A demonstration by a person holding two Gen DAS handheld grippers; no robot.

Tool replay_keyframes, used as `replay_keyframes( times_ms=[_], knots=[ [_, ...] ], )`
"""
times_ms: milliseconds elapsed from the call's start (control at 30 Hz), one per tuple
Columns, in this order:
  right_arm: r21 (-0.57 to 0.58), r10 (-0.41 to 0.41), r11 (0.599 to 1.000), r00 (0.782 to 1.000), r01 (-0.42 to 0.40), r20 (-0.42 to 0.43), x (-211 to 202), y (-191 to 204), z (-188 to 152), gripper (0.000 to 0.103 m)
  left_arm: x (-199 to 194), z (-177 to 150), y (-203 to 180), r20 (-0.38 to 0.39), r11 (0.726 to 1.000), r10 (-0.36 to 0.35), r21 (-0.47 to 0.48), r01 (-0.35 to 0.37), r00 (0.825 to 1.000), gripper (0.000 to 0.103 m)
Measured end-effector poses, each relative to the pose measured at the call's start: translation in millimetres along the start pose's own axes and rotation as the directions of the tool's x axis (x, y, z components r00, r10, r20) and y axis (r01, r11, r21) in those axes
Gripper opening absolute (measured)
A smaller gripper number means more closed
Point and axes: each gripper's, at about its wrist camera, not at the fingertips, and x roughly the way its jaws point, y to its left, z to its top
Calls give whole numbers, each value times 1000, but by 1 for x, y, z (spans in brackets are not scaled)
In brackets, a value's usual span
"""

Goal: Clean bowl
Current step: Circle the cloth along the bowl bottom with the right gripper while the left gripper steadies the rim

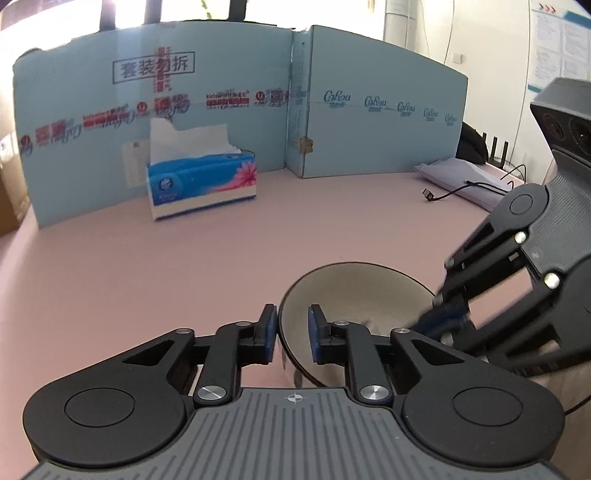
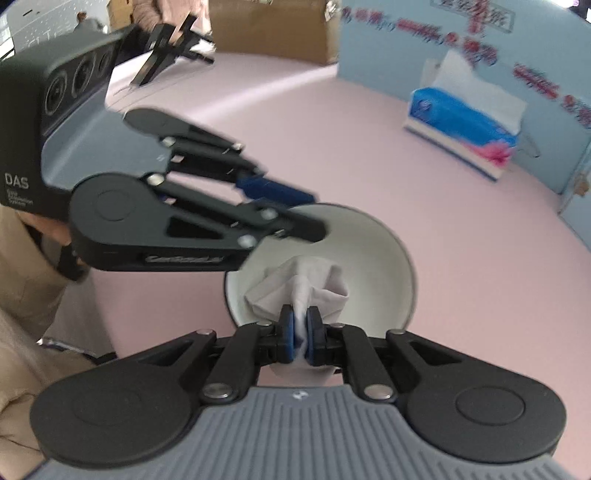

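Note:
A bowl (image 1: pixel 354 291) with a pale inside and dark outside sits on the pink table. My left gripper (image 1: pixel 291 325) straddles its near-left rim, one finger outside and one inside, with a gap still showing to the wall. My right gripper (image 2: pixel 300 325) is shut on a crumpled white tissue (image 2: pixel 303 282) and presses it into the bowl (image 2: pixel 384 254). In the left wrist view the right gripper (image 1: pixel 439 314) reaches into the bowl from the right. In the right wrist view the left gripper (image 2: pixel 295 214) sits at the bowl's far-left rim.
A blue tissue box (image 1: pixel 201 184) stands at the back against a light blue cardboard screen (image 1: pixel 369 110); it also shows in the right wrist view (image 2: pixel 465 133). A black cable (image 1: pixel 454 190) and folded cloth (image 1: pixel 465 173) lie at the far right. A cardboard box (image 2: pixel 273 26) stands beyond the table.

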Motion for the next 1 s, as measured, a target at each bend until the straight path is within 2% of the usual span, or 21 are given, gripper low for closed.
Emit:
replay_keyframes(
  times_ms=[133,300,367,433,567,767,1000],
  knots=[
    [31,-28,999,998,26,60,-1,-5,-6,10,-2,-2,-4,-33,999,20,-41,-21,999,32],
    [39,-16,999,994,12,109,-5,-6,-9,10,-3,-5,-14,-54,997,58,-53,-61,997,36],
    [34,-7,999,993,3,122,-6,-6,-12,10,-1,-7,-16,-55,996,83,-25,-84,995,26],
    [31,-2,1000,992,-2,129,-3,-7,-11,10,1,-6,-12,-68,996,87,4,-87,994,20],
    [0,0,1000,990,0,138,-7,-3,-7,10,3,-2,-7,-90,995,92,53,-87,992,12],
    [-22,41,999,990,-38,136,-1,4,-3,10,-4,0,11,-108,990,113,94,-103,988,10],
    [-51,92,995,992,-87,86,5,9,2,10,-10,-4,9,-74,990,111,94,-103,991,9]
  ],
)
